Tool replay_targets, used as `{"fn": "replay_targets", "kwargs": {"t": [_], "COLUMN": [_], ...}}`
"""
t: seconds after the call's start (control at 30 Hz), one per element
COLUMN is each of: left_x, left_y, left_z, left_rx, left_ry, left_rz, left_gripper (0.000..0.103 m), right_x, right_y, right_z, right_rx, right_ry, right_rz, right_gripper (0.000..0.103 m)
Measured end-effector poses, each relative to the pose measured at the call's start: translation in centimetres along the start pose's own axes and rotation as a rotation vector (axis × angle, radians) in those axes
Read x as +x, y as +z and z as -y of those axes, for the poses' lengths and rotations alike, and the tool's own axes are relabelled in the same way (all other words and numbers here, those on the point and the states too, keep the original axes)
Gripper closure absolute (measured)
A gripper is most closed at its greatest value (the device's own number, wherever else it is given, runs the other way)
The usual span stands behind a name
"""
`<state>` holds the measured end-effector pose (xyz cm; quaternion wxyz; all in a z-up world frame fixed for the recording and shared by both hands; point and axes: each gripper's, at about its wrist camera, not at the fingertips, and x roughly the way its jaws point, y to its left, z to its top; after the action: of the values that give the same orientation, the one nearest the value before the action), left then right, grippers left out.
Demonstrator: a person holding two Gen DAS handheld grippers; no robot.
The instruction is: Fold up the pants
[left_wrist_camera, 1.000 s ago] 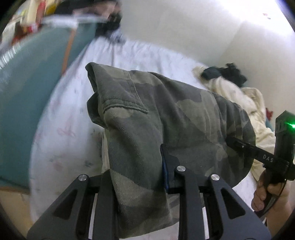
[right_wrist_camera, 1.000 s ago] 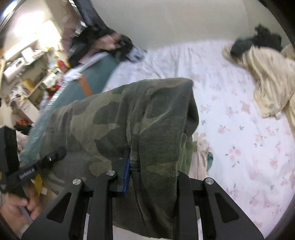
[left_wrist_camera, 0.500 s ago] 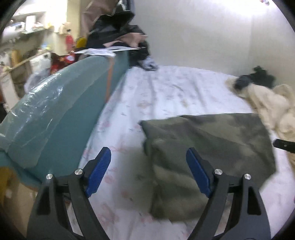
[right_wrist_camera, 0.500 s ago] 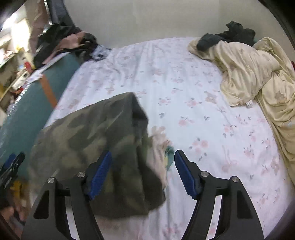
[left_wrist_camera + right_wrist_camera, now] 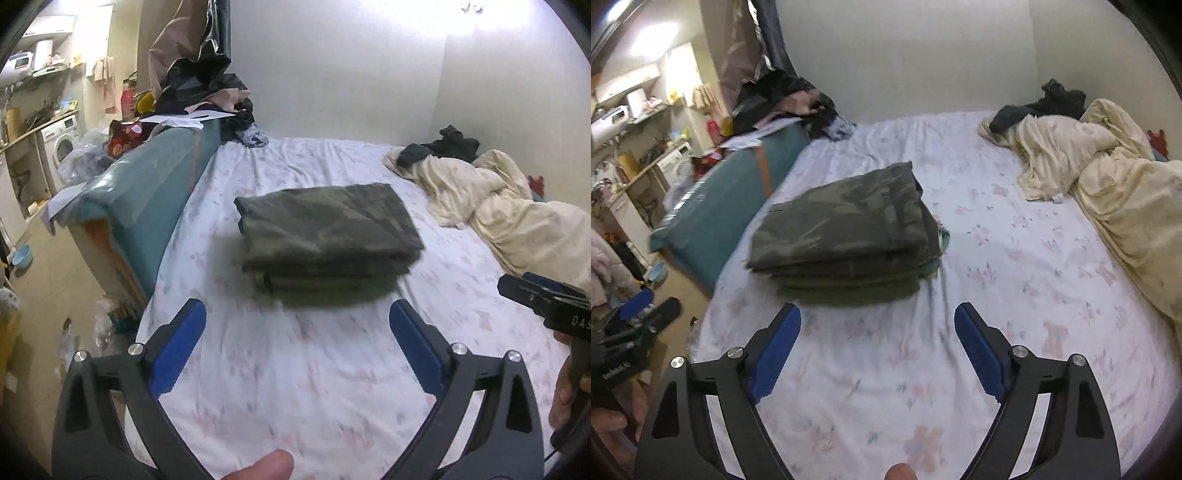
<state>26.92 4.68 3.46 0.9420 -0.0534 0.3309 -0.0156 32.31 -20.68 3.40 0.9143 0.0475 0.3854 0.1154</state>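
Teal headboard (image 5: 147, 192) at left, clear of the work. Camouflage pants (image 5: 325, 236) folded into a stack mid-bed (image 5: 295, 369); folding looks done, perhaps only squaring edges left. Left hand-held gripper (image 5: 297, 332) and right hand-held gripper (image 5: 877, 336) released, spread, short of the stack. Cream blanket (image 5: 1108, 184) at right, well apart.

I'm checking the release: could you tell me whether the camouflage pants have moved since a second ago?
Yes. The camouflage pants went from hanging in both grippers down onto the floral bedsheet, beside the teal headboard.
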Motion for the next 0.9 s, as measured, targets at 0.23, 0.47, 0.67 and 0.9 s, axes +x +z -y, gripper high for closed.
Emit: {"fn": "replay_targets", "kwargs": {"t": [0.23, 0.47, 0.67, 0.9], "left_x": [-8.9, -16.9, -20.6, -21.9], "left_y": [-3.3, -6.3, -10.0, -14.8], "left_z": [1.6, 1.2, 0.5, 0.1], "left_rx": [0.008, -0.017, -0.016, -0.017], "left_ry": [0.001, 0.017, 0.007, -0.008], "left_rz": [0.072, 0.163, 0.169, 0.135], "left_gripper": [0.001, 0.001, 0.001, 0.001], "right_x": [-8.4, -16.9, -21.2, -23.0], "right_y": [-5.1, -9.7, -14.0, -20.3], "right_z": [-1.2, -4.1, -4.9, -5.0], "right_rx": [0.021, -0.046, -0.032, -0.034], "right_ry": [-0.034, -0.050, -0.043, -0.068], "right_rz": [0.070, 0.189, 0.210, 0.228], "right_gripper": [0.005, 0.000, 0.000, 0.000]}}
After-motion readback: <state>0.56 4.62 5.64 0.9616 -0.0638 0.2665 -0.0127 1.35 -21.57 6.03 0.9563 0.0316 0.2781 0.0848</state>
